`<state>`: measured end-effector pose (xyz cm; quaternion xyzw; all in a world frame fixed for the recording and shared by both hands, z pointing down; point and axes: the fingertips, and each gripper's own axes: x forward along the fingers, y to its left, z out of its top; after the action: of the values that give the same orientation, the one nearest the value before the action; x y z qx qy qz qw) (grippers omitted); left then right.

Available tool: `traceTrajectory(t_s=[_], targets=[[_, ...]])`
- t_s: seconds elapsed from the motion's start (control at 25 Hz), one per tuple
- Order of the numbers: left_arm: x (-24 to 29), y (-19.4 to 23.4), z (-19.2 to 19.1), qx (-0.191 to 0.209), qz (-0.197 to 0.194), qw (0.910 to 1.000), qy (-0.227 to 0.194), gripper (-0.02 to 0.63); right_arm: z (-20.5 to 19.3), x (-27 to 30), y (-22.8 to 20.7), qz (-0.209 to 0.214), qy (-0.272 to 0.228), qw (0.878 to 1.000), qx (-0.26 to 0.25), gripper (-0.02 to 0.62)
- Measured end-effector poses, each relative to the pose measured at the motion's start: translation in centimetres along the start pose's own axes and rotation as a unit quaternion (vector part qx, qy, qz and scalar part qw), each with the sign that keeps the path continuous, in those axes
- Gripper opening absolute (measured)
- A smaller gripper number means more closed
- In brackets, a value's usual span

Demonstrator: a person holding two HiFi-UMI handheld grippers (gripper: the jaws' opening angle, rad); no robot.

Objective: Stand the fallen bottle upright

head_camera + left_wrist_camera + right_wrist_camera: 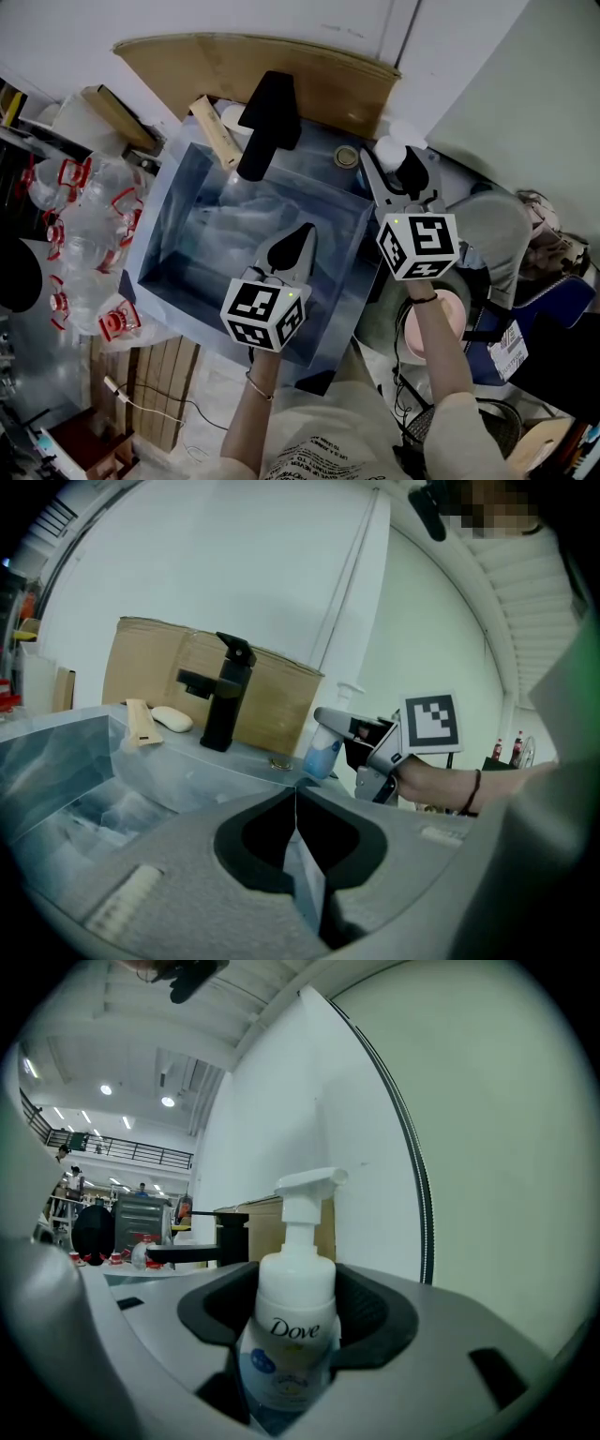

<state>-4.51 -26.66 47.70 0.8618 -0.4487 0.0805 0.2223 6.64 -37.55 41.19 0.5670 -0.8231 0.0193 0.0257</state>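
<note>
While the sink [161, 220] is lying below both hands, the right gripper [401, 183] is clasping the pump bottle [286, 1321] by the basin's far right corner, with its jaws wide around the body. The bottle's long axis is standing upright across the level jaws. The left gripper [302, 234], closed and empty, is hovering farther off.

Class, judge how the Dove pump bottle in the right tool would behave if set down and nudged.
Probably tippy: the Dove pump bottle is tall and narrow, with its pump head up top. Likely slippery, being smooth rounded plastic. Probably light and stiff, though its fill cannot be told.
</note>
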Motion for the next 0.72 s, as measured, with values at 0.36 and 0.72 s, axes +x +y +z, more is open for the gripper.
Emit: traceTrajectory(t_s=[0.36,0.72], targets=[[0.0,0.0,-0.1,0.001,0.000,1.0000,0.001,0.026,-1.0,-0.3,0.2,-0.004,-0.003,1.000,-0.007,0.250],[-0.1,0.0,-0.1,-0.001,0.000,1.0000,-0.001,0.026,-1.1,-0.8,1.0,-0.002,-0.023,0.999,-0.040,0.253]])
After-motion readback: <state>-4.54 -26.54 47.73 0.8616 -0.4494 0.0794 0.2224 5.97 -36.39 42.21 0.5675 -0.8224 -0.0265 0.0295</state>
